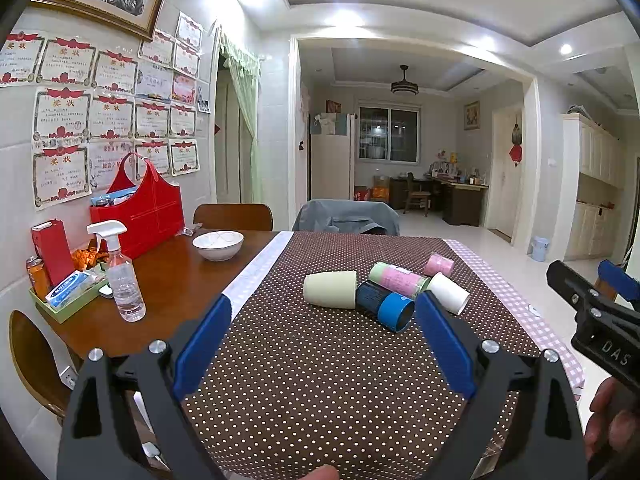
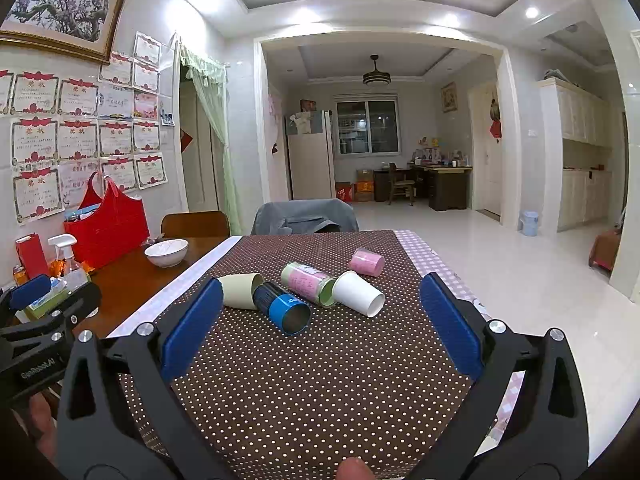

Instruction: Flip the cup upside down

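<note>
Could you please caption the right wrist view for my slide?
Open right gripper faces five cups lying on their sides on a dotted tablecloth.

Green cup point(image 2: 240, 290) partly hidden behind the left finger, certificates point(image 1: 60, 176) too small to read

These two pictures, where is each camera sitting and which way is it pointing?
Left wrist view: mounted on the left gripper, looking forward over the dotted tablecloth at the cups lying on their sides; its own open blue fingers show, plus the right gripper at the right edge.
Right wrist view: mounted on the right gripper, facing the same way; its open fingers show, the left gripper at the left edge.
Shared: the blue cup, the white bowl and the room beyond.
</note>
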`<state>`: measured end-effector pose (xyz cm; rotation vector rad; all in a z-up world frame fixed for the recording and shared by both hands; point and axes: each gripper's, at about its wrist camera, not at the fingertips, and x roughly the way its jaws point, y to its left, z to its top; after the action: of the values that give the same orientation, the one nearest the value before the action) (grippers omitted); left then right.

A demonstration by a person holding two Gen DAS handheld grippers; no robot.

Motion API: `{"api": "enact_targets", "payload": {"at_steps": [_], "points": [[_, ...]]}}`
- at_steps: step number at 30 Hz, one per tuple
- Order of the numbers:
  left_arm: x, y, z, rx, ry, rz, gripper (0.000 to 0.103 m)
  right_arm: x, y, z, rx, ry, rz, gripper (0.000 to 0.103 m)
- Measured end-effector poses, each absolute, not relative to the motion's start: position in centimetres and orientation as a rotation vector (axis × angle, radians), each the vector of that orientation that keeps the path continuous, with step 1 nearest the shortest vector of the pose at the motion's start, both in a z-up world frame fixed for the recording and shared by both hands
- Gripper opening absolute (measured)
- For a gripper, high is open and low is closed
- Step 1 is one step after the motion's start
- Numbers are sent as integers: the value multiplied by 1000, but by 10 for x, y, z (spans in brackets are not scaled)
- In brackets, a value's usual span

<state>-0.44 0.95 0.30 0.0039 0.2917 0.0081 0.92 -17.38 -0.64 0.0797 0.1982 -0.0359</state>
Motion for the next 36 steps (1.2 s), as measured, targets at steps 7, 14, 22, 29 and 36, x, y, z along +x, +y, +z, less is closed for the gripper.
{"api": "enact_targets", "payload": {"at_steps": [7, 14, 22, 29, 36], "points": [[-6, 9, 4, 7, 288, 4, 92, 13, -172, -8, 78, 204, -35, 97], [-4, 9, 6, 9, 284, 6, 92, 19, -175, -13, 85, 216, -37, 97], [1, 9, 6, 13, 289, 0, 92, 28, -174, -14, 80, 228, -34, 97], [29, 11, -9, 25, 338, -6, 92, 55, -174, -27, 73, 280, -26, 97], [74, 12, -26, 52, 399, -16, 92, 100, -171, -43, 44, 349, -11, 97]]}}
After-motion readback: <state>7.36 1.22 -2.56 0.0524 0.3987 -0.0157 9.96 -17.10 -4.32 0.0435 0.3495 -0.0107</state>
